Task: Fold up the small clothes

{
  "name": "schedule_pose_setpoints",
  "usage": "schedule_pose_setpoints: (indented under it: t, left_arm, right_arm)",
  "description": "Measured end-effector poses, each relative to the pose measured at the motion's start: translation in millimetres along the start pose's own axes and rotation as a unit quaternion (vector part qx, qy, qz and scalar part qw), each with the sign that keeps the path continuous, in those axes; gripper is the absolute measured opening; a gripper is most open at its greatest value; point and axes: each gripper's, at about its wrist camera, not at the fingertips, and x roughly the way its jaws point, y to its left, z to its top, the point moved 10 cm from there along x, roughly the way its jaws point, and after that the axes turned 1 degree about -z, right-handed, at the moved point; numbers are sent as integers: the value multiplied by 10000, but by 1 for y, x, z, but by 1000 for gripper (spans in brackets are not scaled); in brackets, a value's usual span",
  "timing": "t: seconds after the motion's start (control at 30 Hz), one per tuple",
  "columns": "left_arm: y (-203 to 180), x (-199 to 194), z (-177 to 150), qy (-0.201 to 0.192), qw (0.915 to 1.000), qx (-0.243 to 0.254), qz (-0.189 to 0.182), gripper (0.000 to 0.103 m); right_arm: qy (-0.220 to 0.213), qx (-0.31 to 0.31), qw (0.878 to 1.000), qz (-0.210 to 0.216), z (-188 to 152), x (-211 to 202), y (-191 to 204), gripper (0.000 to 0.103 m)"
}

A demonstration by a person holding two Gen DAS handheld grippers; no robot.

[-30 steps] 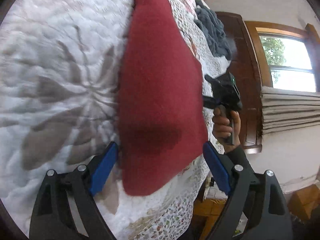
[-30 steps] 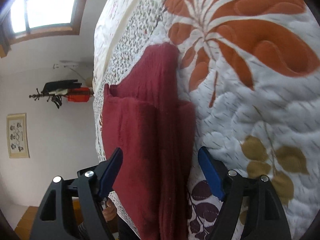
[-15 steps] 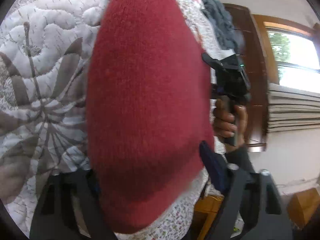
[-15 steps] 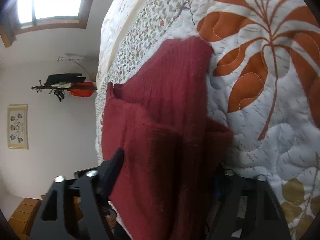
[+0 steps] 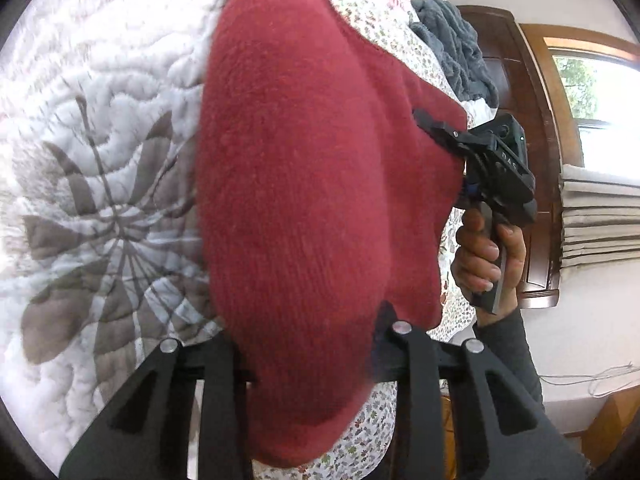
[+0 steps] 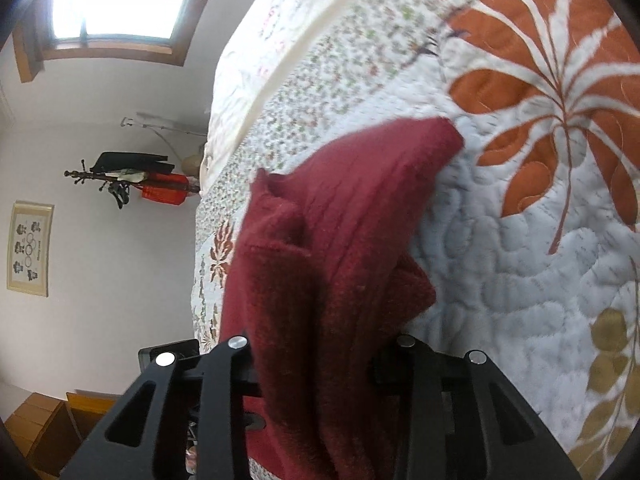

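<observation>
A dark red knitted sweater (image 5: pixel 304 184) lies on a white quilt (image 5: pixel 100 152) printed with leaf patterns. The left gripper (image 5: pixel 306 344) is closed on its near edge, and the knit hides both fingertips. Only the left wrist view shows the right gripper (image 5: pixel 448 136) from outside, biting the sweater's far edge, with a hand (image 5: pixel 486 252) on its handle and a grey garment (image 5: pixel 456 48) beyond. Only the right wrist view shows the sweater's (image 6: pixel 340 260) folded layers bunched between the right gripper's (image 6: pixel 320 356) narrowed jaws, plus a coat stand (image 6: pixel 124 184) and a framed picture (image 6: pixel 30 248). Its fingertips are buried too.
</observation>
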Motion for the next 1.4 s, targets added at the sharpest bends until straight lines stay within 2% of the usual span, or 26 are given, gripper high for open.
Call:
schedule_pose_setpoints:
  t: [0.2,0.43,0.63,0.8,0.97,1.17,1.3,1.4]
  left_arm:
    - [-16,-38,-9,-156,9997,190,67,28]
    - [-18,-100,-39,-403,9985,306,186,28]
    - [1,-156,-79,-662,9974,153,235,28]
    - [24,-186,-115,-791,9965,-44,254,28]
    - [57,-198,-154,-831,9958,-272,265,28]
    - [120,-181,-193,-652,9948,-623,474,28]
    - [143,-167,-195,-688,9943,-732,365,31]
    - [150,-164,-196,-736,9942,-750,245,38]
  right_arm:
    - [-55,-114,9998,118,-14,-4,39,33]
    - [54,-308,9989,356,-41,14,95,33]
    - [312,-452,9969,556,-77,47,143,33]
    - [598,-532,9948,637,-116,83,172,33]
    - [894,-389,9927,702,-156,121,171,33]
    - [1388,-144,9890,481,-201,167,135,33]
    - [1401,282,9880,588,-204,175,106,34]
    - [1443,347,9867,659,-204,177,100,40]
